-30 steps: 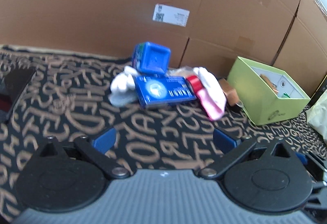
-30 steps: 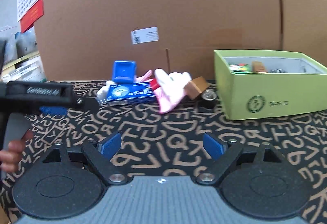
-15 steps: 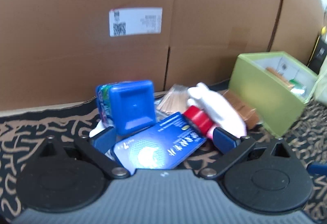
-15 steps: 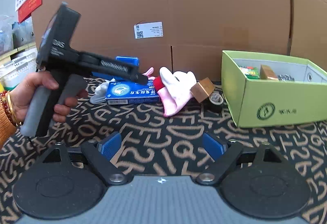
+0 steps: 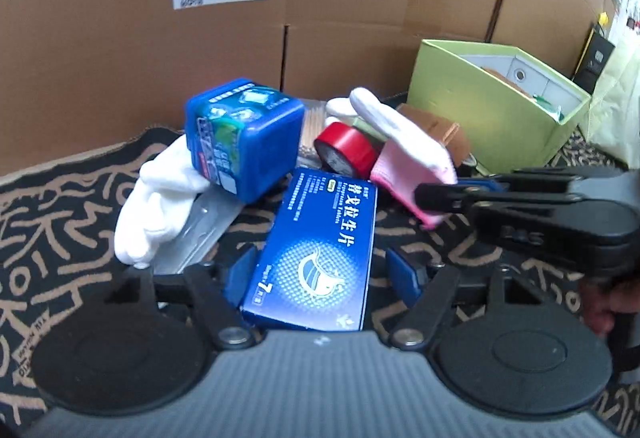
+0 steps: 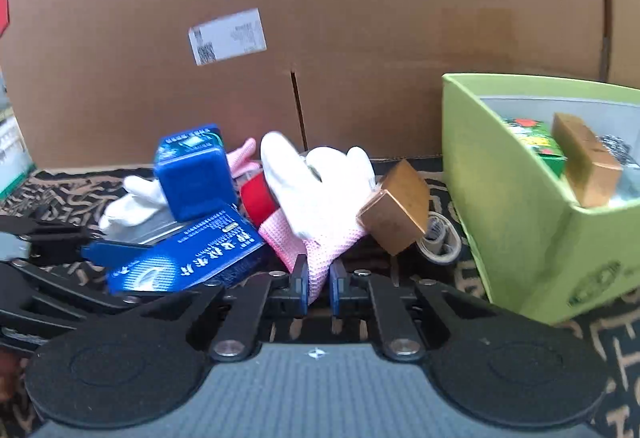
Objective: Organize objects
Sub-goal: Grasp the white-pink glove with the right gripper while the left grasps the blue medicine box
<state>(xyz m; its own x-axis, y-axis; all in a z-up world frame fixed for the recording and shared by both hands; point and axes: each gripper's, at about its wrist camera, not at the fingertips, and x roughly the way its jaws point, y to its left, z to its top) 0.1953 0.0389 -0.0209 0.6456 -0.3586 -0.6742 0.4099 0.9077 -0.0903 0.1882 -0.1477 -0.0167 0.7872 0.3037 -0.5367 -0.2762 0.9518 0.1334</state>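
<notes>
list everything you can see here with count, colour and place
medicine box: 1, blue, flat on the cloth between the left fingers
cube tub: 1, blue, tilted on the pile behind it
white glove: 1, white, left of the pile
pink glove: 1, pink cuff, white fingers, pile middle
tape roll: 1, red, under the glove
brown box: 1, brown, beside the green box
green box: 1, green, right, items inside
cardboard: brown, behind
left gripper: closing around the medicine box
right gripper: shut on the pink cuff
</notes>
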